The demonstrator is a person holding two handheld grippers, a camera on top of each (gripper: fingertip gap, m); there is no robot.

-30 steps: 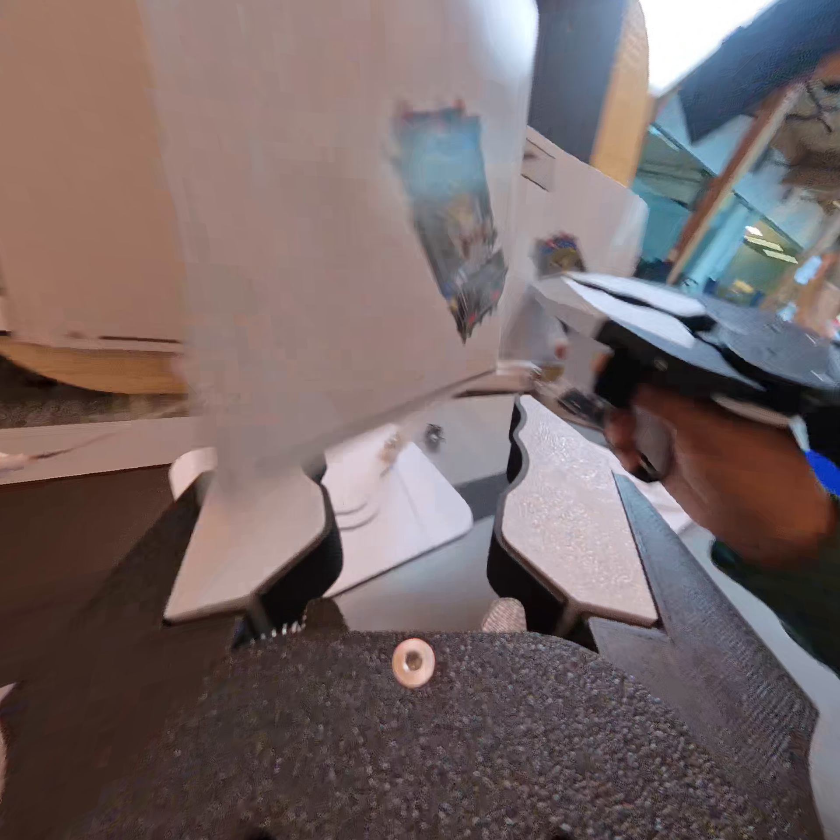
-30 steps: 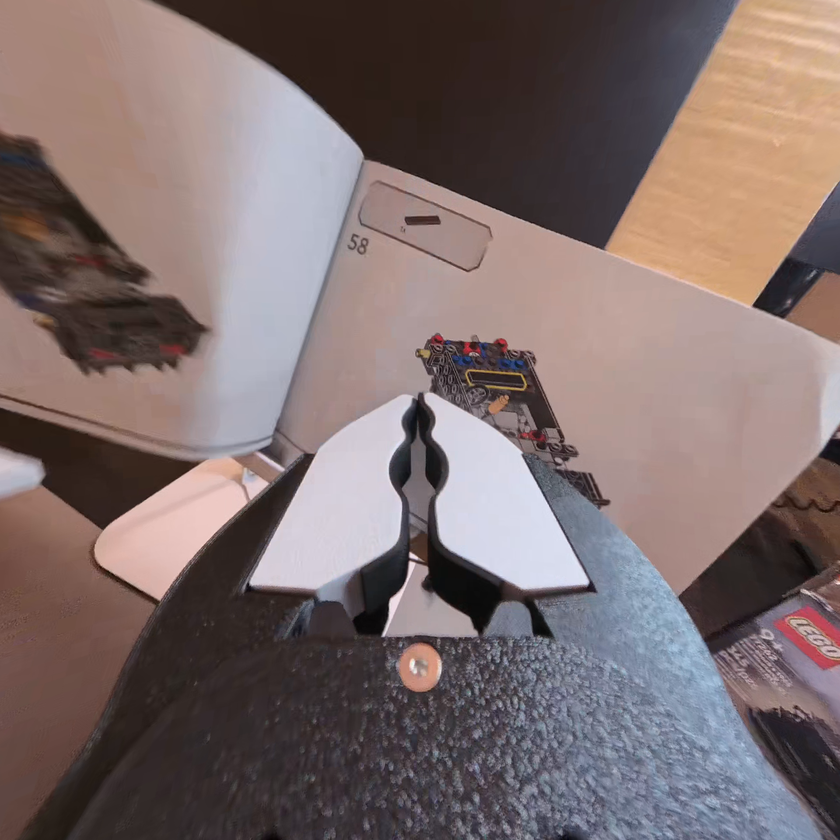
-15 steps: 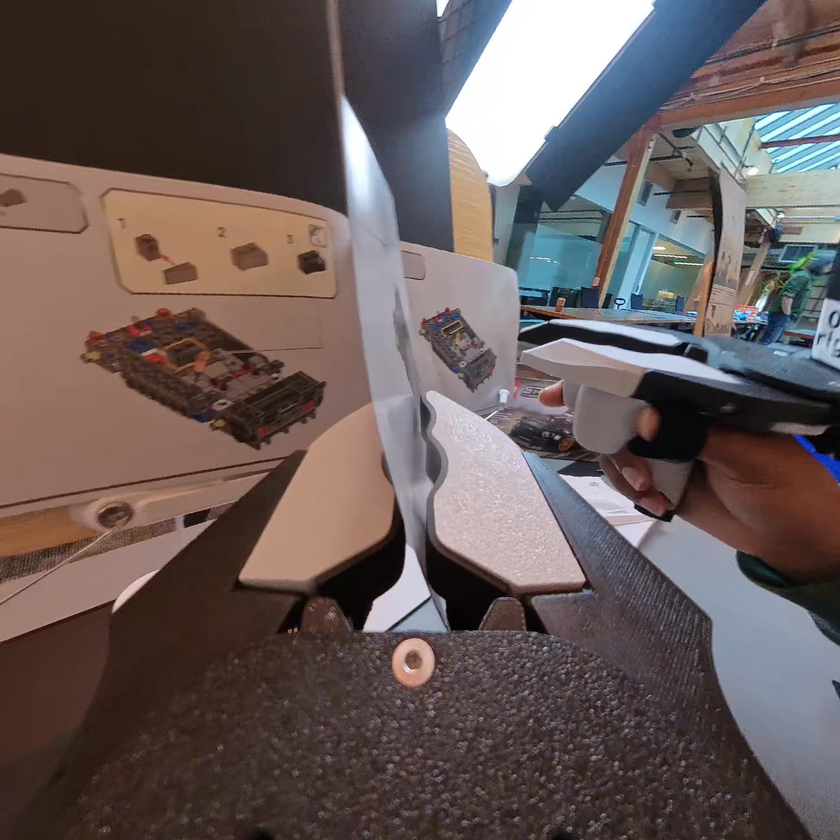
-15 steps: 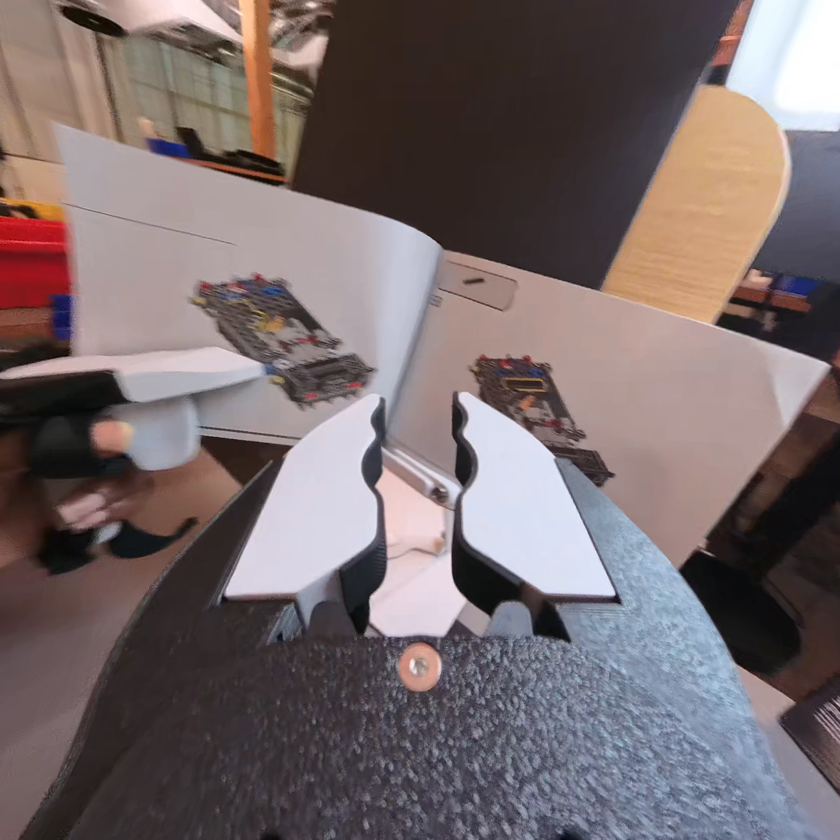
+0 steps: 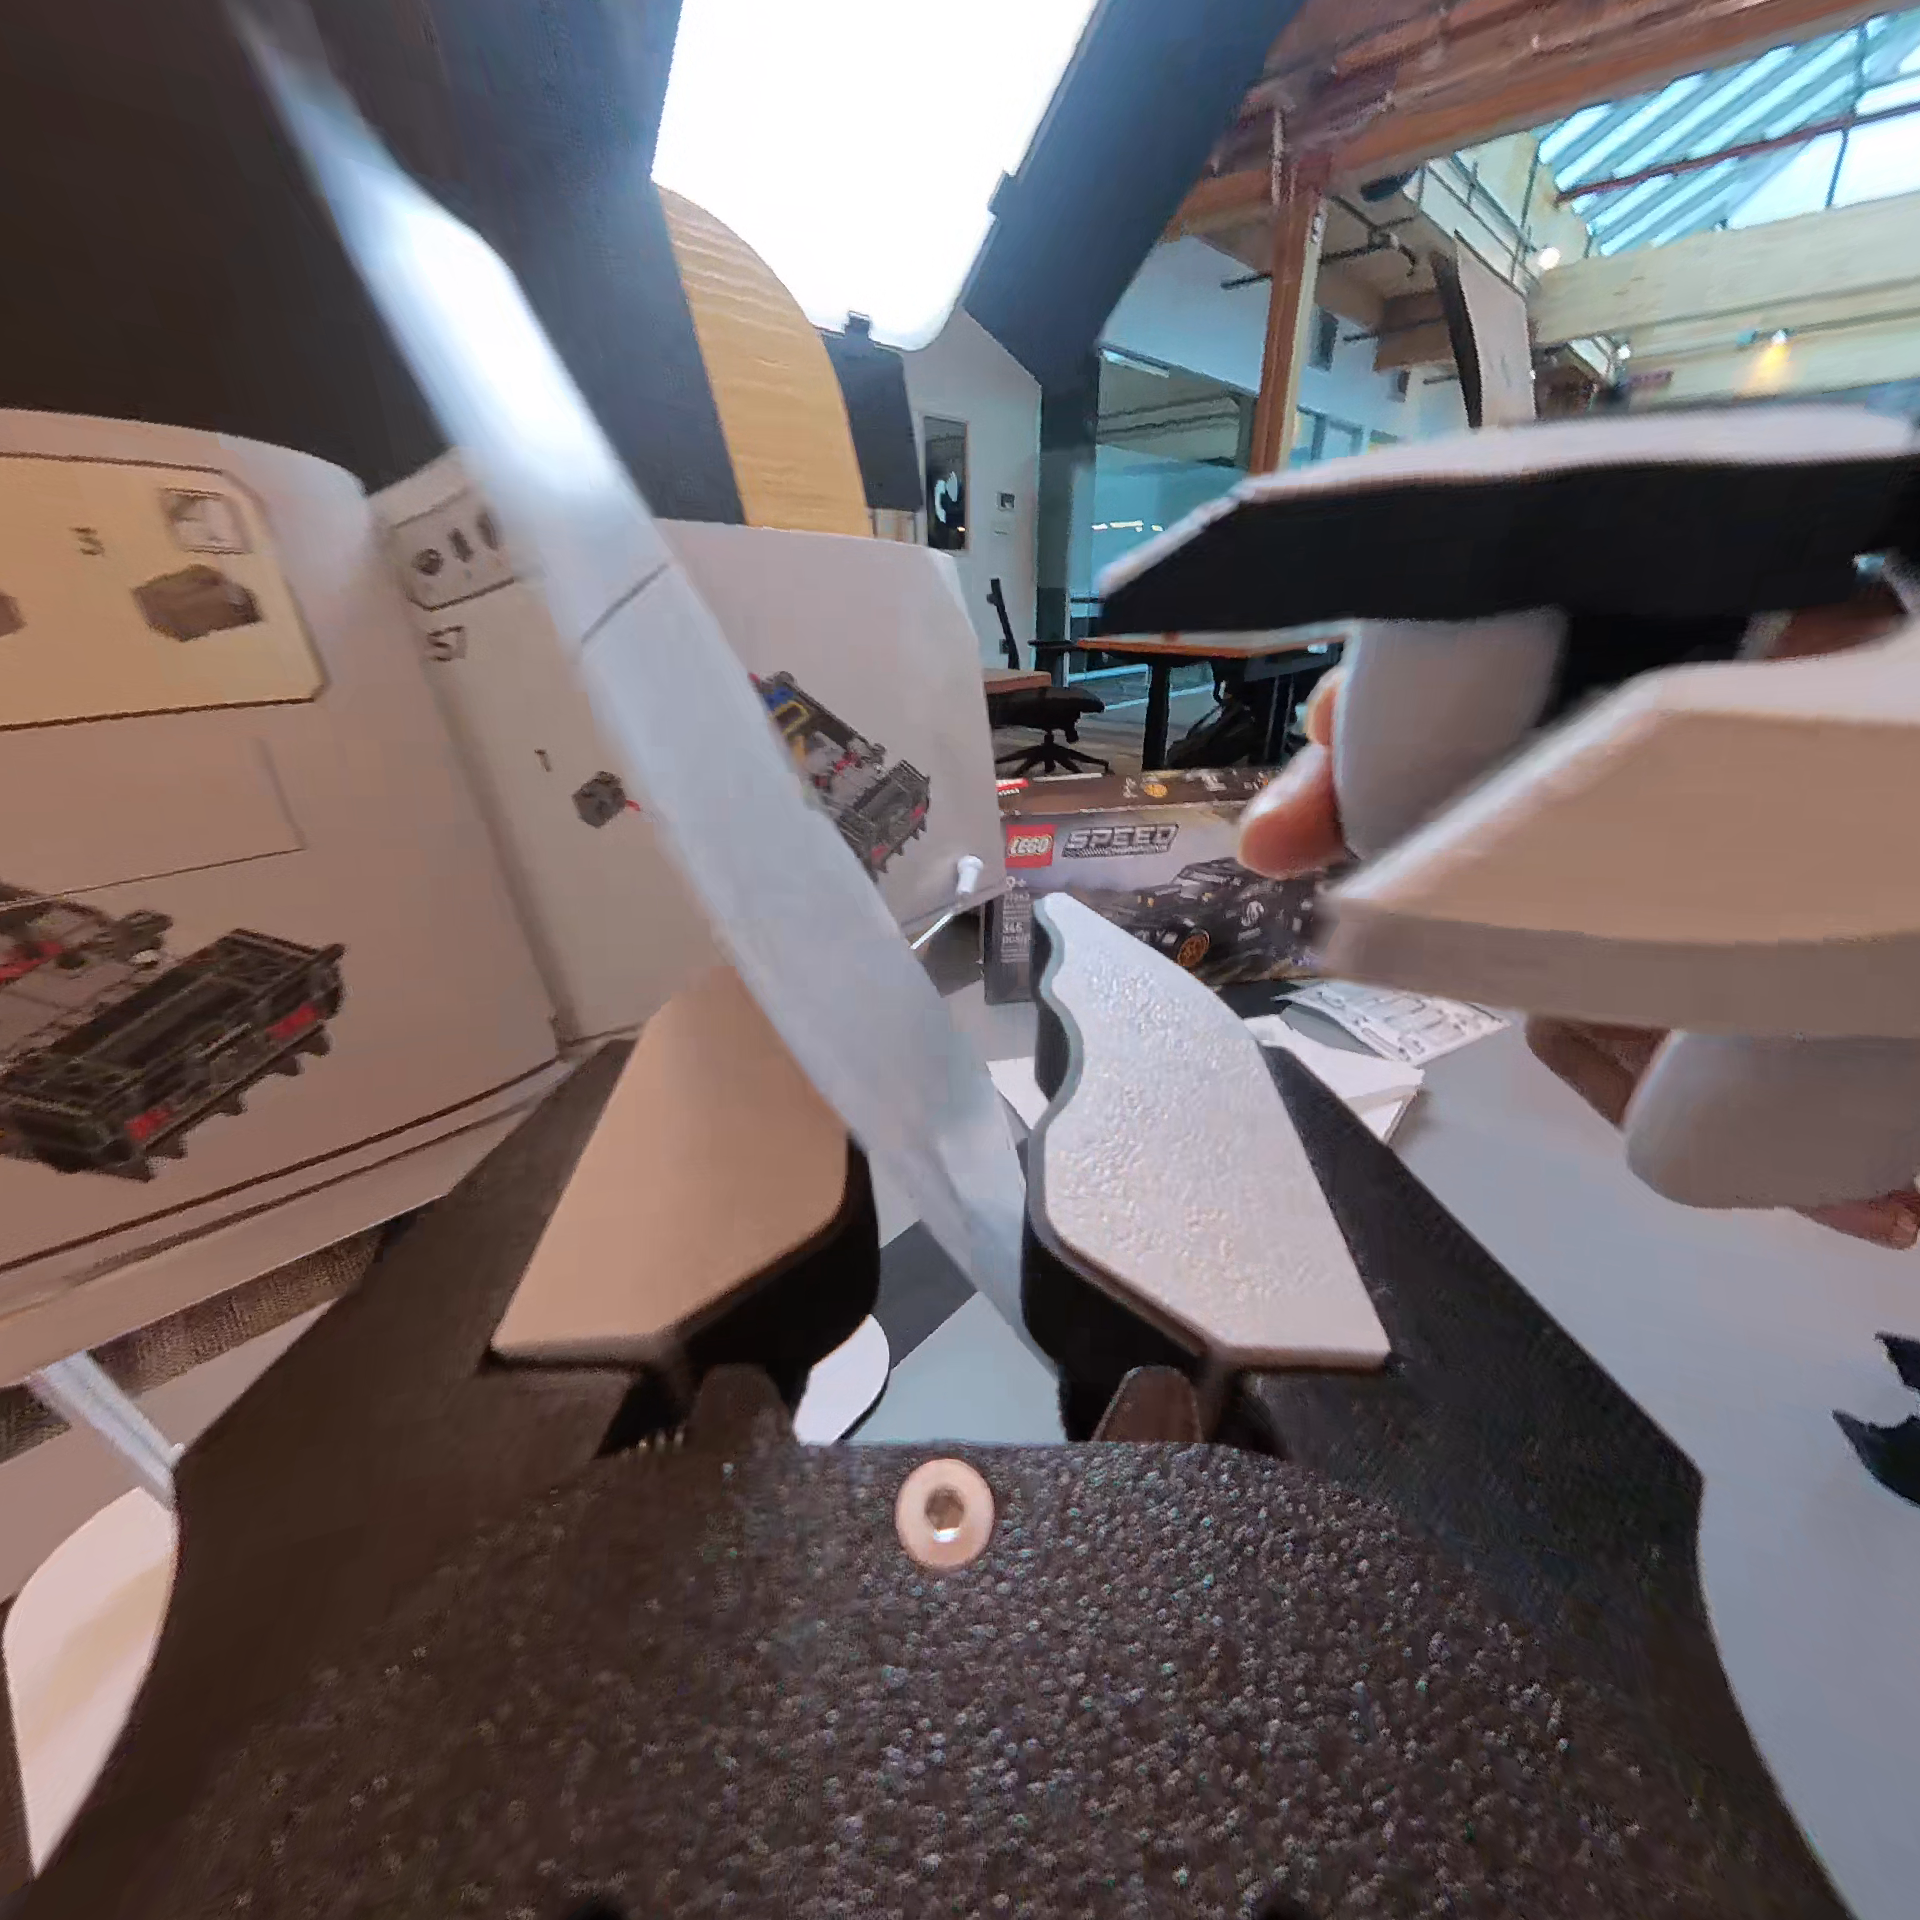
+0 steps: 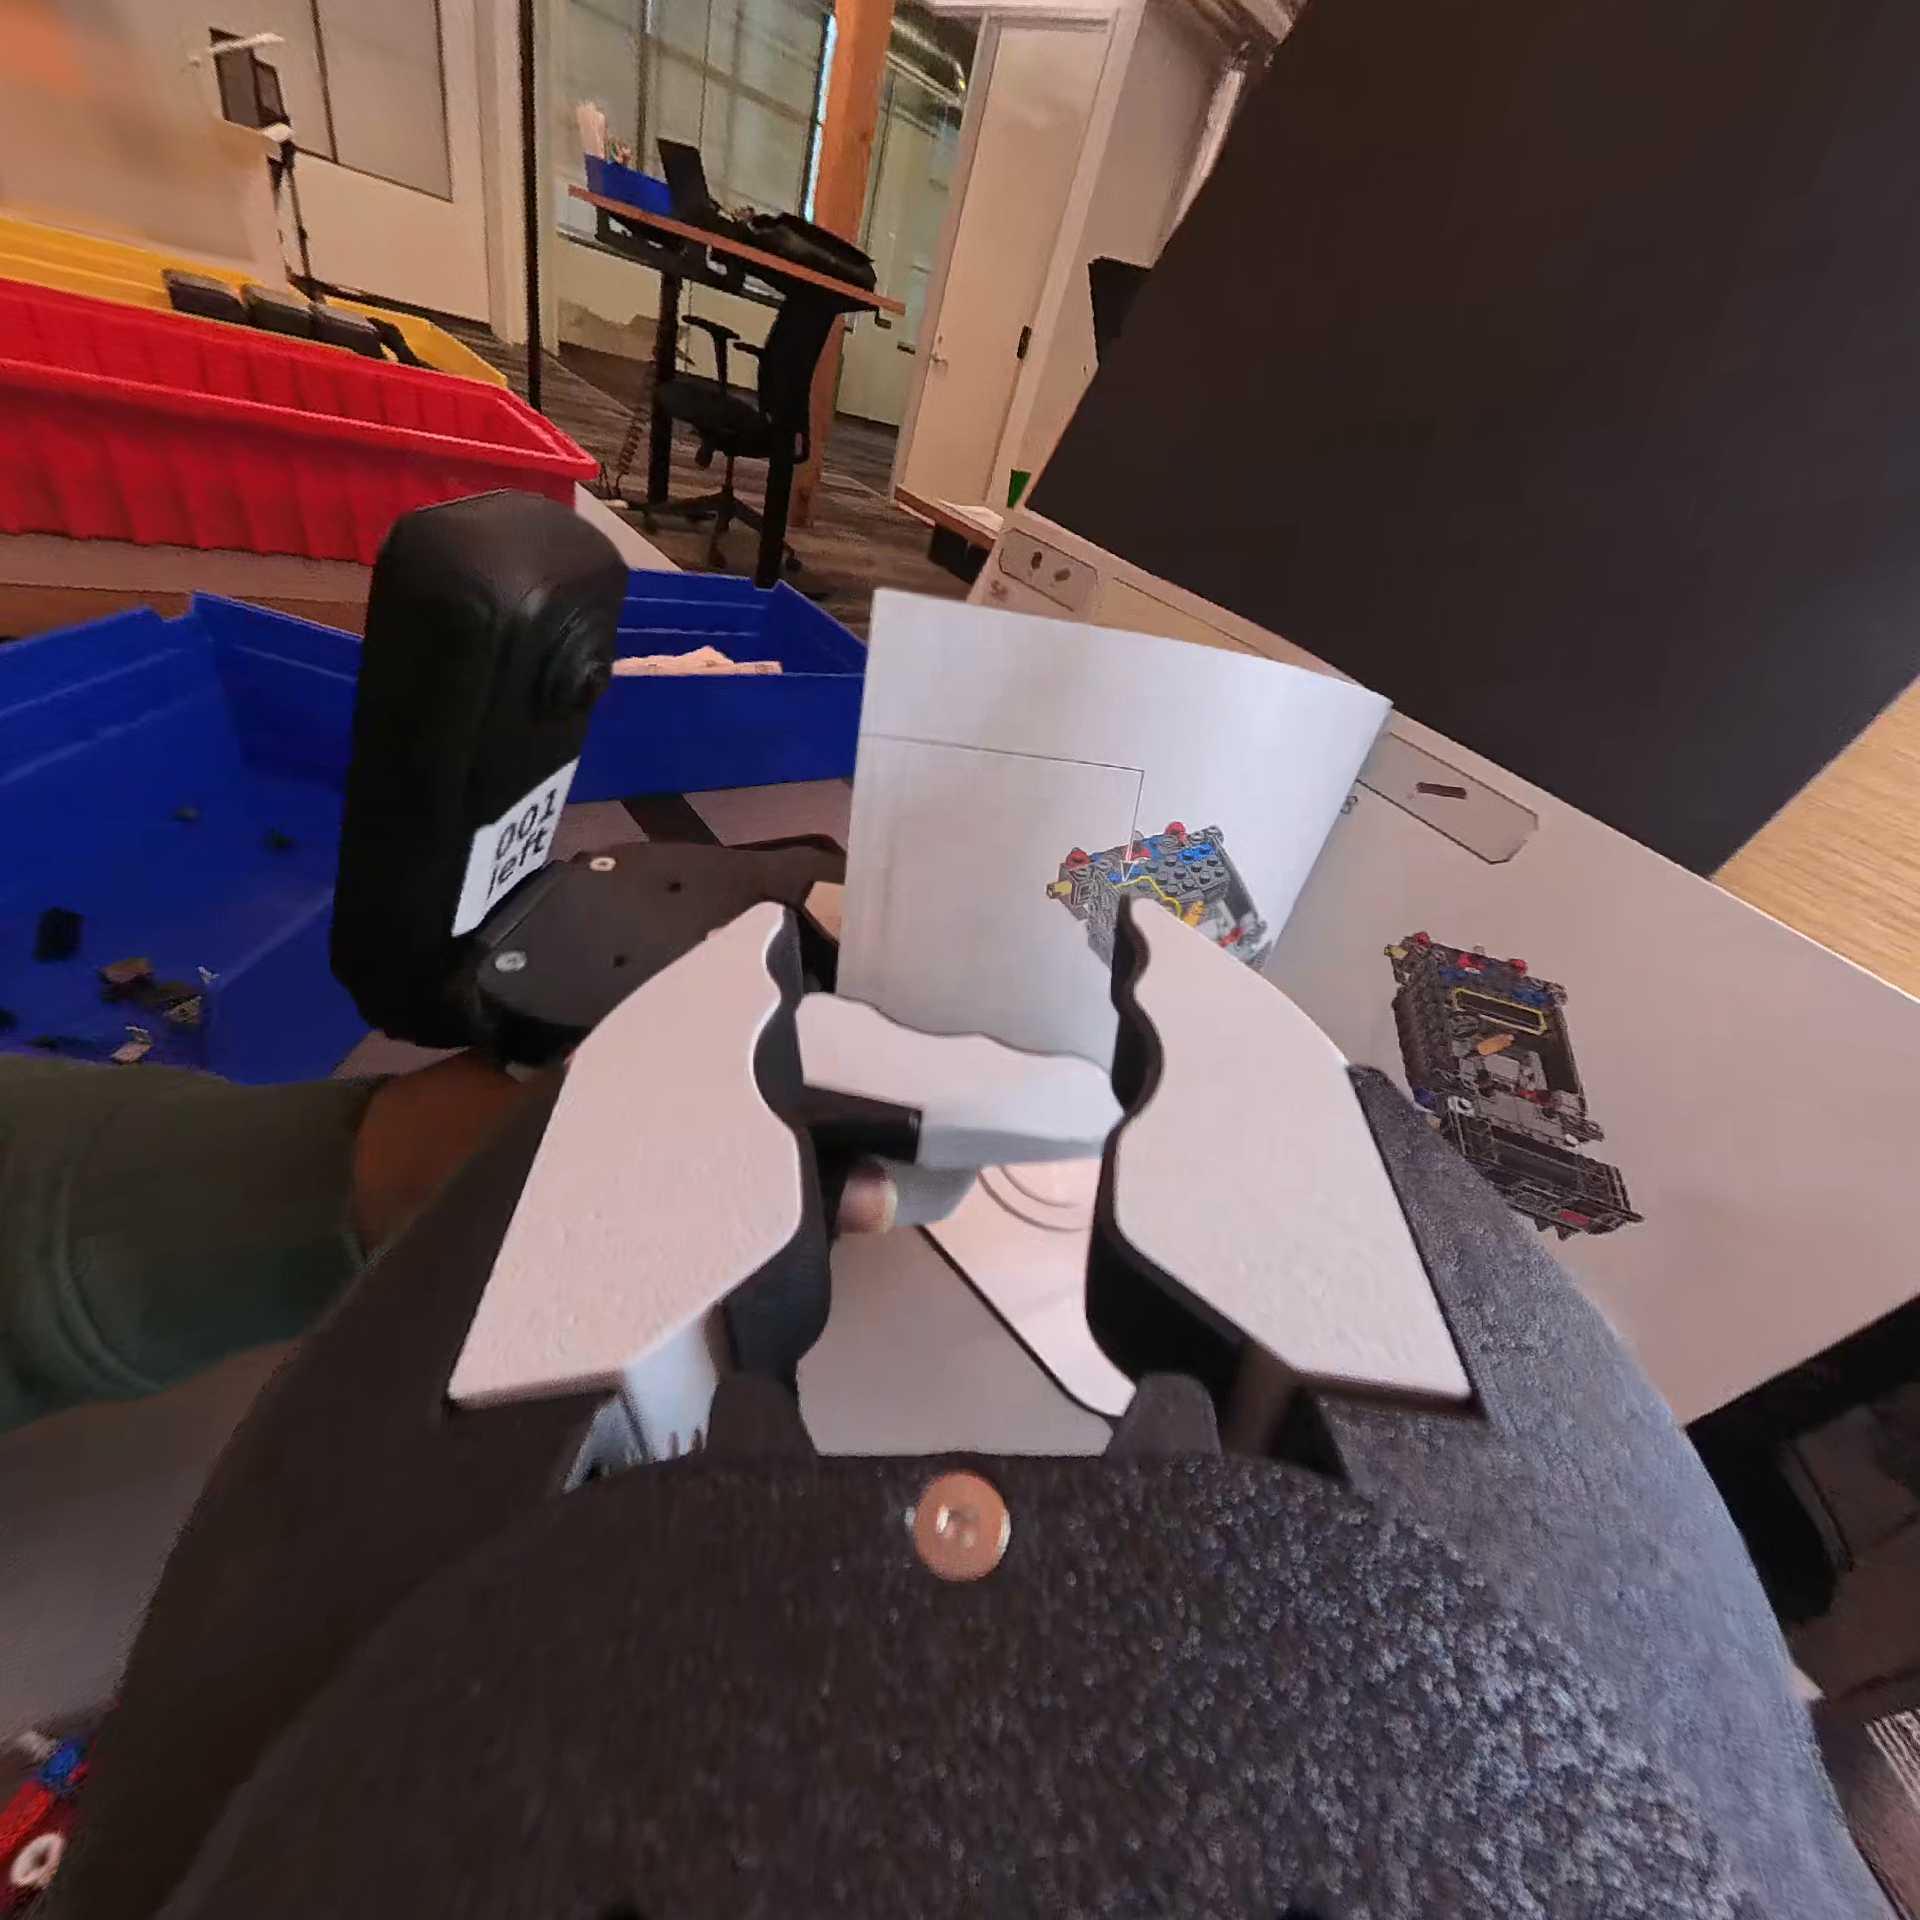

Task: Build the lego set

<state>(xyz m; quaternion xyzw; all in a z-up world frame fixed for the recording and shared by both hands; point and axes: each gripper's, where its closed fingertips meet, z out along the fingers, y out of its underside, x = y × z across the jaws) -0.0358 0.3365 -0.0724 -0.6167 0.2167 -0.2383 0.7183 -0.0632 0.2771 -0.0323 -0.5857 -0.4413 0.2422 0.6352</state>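
One thin, curved paper page (image 5: 727, 831) between left gripper (image 5: 935, 1039) fingers.

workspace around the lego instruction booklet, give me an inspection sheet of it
Surface: pale grey tabletop, mostly bare near the grippers.
Job's things: white paper instruction booklet propped open; one loose page stands up between the left gripper's fingers; dark cardboard set box behind it.
Clutter: blue plastic bin holding small dark pieces; red plastic bin behind; white printed sheets by the box.
Grippers: left gripper jaws apart around the page; right gripper open, empty.
Cables: nothing seen.
Surroundings: open office with wooden beams, desks and black office chair.
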